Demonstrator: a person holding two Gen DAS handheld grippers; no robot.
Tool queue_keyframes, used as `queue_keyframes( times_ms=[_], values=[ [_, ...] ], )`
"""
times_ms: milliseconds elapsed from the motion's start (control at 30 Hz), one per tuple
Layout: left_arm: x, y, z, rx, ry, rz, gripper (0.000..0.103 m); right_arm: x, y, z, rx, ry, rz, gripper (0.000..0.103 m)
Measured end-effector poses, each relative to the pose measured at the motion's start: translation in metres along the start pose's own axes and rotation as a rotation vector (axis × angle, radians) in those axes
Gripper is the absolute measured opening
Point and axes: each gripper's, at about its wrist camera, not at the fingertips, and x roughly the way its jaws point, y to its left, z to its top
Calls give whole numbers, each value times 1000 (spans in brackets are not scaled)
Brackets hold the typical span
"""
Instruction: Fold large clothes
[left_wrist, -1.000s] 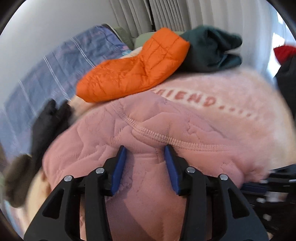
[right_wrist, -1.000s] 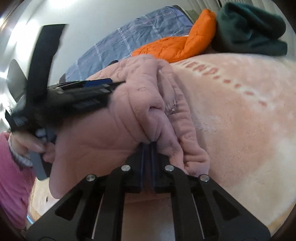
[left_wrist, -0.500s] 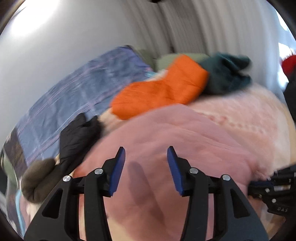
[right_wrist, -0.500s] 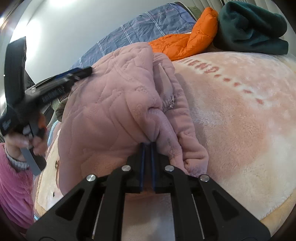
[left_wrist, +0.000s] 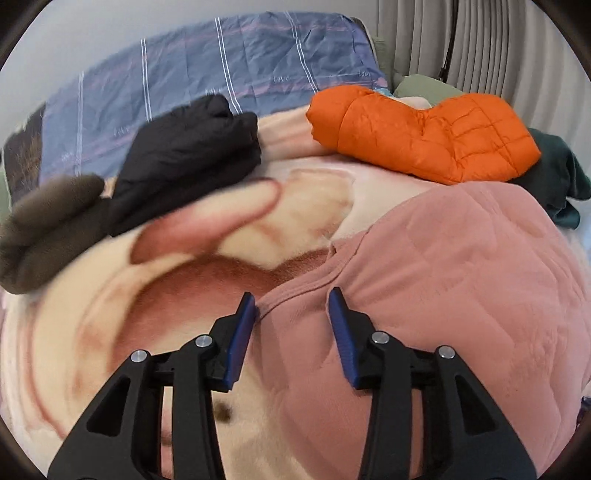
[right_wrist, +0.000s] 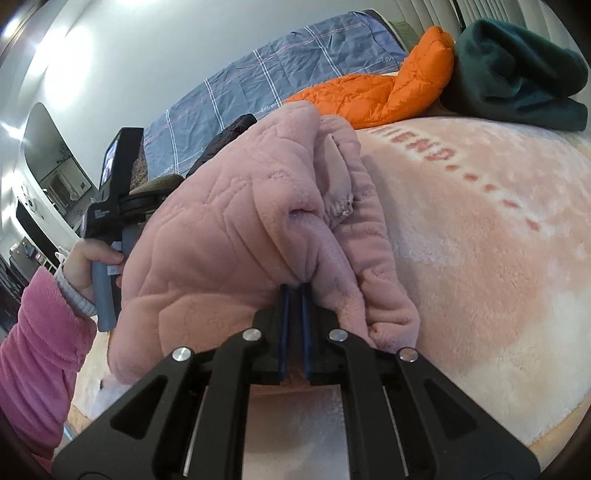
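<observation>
A pink quilted fleece garment (left_wrist: 461, 288) lies bunched on a peach plush blanket (left_wrist: 110, 332). My left gripper (left_wrist: 291, 295) hovers at the garment's left hem. The ribbed edge runs between its blue pads (left_wrist: 242, 332), which are closing and stand clear of the cloth on both sides. My right gripper (right_wrist: 295, 288) is shut on a thick fold of the same garment (right_wrist: 229, 221), which rises in a hump above it. In the right wrist view a hand (right_wrist: 86, 266) in a pink sleeve holds the left gripper's handle behind the hump.
An orange puffer jacket (left_wrist: 424, 133), a dark green garment (right_wrist: 517, 74), a black garment (left_wrist: 184, 155) and a brown fleece (left_wrist: 48, 229) lie along the back of the bed. A blue checked duvet (left_wrist: 221, 74) lies behind them. Curtains hang at the far right.
The left gripper swept from over the middle of the pink garment to its left hem and rolled. The right gripper stayed shut on its fold.
</observation>
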Motion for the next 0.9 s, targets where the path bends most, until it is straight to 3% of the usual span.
queue_keyframes(
  times_ms=[200,333,433,533,600,667,767,800,833,900],
  values=[
    [-2,10,0,-30,-14,-22,47,2,-3,2,8,5,13,4],
    [-33,9,10,-33,-77,-44,45,2,-6,1,20,10,15,4],
    [-66,-2,27,-29,-144,-117,43,3,-9,2,41,15,31,5],
    [-98,-34,39,60,-211,-195,43,4,-8,2,40,13,27,5],
    [-102,-62,42,139,-196,-246,43,3,-6,2,34,8,16,5],
    [-92,-93,40,232,-150,-224,44,3,-6,2,41,4,9,5],
    [-39,-134,21,364,-59,-74,47,3,-4,1,41,0,-14,5],
    [-30,-138,17,381,-63,-35,47,3,-3,1,36,1,-22,5],
    [-23,-141,17,386,-61,-18,46,4,-2,1,29,0,-27,5],
    [-24,-136,24,346,-35,-55,46,3,-3,2,25,-1,-29,5]
  ],
)
